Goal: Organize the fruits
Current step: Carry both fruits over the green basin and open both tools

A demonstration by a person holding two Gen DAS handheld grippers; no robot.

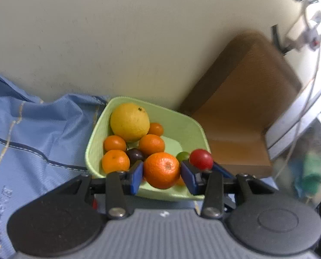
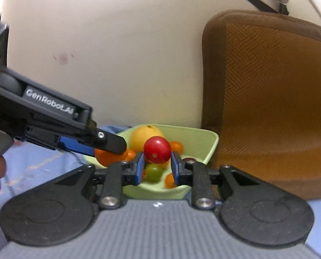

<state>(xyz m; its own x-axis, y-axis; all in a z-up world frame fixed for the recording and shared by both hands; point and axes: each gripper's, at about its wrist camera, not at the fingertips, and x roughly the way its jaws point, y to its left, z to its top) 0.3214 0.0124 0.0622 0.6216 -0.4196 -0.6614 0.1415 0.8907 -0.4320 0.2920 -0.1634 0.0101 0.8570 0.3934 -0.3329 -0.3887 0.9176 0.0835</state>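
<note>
Orange tangerine (image 1: pixel 161 170) pinched between left fingers (image 1: pixel 136 178), red tomato (image 2: pixel 157 150) between right fingers (image 2: pixel 139 169), over the green bowl (image 1: pixel 93 151).

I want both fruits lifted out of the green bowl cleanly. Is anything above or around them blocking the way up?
Nothing visible does. The left gripper is closed on the orange mandarin and the right gripper on the red fruit, both at the top of the pile in the green bowl; only bare wall is behind.

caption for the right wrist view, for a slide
Right gripper holds a red tomato over the green fruit bowl.
</note>
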